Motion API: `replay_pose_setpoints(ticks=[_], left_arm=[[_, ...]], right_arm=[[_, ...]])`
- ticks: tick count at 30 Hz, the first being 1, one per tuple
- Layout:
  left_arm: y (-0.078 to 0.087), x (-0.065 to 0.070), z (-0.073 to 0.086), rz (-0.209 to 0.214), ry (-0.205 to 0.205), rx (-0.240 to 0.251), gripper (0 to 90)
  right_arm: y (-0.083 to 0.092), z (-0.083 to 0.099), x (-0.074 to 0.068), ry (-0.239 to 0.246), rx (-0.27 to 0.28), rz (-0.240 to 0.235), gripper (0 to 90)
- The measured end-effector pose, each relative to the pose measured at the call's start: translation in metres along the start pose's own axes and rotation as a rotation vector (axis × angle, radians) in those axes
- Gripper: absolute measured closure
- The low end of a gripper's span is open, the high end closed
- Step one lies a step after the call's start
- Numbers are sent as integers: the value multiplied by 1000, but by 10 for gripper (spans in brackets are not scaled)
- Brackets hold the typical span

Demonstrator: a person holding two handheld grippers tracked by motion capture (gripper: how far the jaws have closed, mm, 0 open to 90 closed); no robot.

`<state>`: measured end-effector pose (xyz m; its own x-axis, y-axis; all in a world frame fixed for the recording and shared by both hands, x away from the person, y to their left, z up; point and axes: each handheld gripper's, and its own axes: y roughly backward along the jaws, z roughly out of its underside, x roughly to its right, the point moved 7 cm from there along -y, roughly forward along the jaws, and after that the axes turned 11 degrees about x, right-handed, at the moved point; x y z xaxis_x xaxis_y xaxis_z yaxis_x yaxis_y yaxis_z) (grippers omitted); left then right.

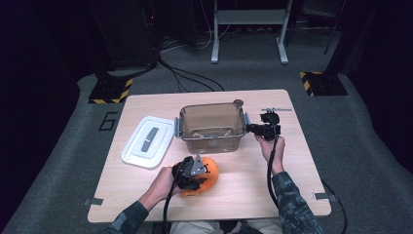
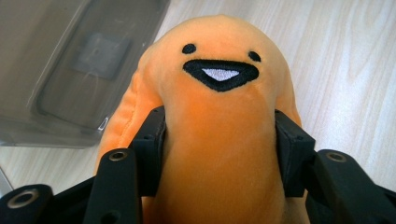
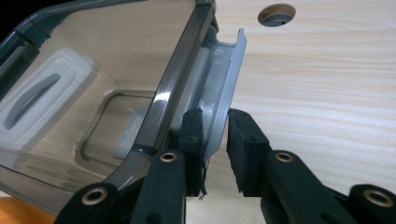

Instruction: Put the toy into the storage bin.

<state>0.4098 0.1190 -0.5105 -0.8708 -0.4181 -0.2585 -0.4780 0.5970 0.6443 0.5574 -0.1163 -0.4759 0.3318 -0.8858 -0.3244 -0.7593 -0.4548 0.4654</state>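
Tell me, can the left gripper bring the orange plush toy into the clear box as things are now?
Probably yes: the left gripper already squeezes the plush toy, and the clear box stands open, its lid lying beside it.

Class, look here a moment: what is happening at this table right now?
A person works with a gripper in each hand. The left gripper is clamped on an orange plush toy lying on the table. The right gripper pinches the side clasp of a clear plastic box. Its white lid lies beside the box.
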Motion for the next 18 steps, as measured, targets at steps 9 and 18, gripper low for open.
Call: replay_pose_setpoints(ticks=[9,18], left_arm=[[6,-6,-3,-30,66,30,537],[19,-10,-9,-54,131,38,562]], right_arm=[[0,0,0,2,-1,0,760],[0,0,0,-2,1,1,761]])
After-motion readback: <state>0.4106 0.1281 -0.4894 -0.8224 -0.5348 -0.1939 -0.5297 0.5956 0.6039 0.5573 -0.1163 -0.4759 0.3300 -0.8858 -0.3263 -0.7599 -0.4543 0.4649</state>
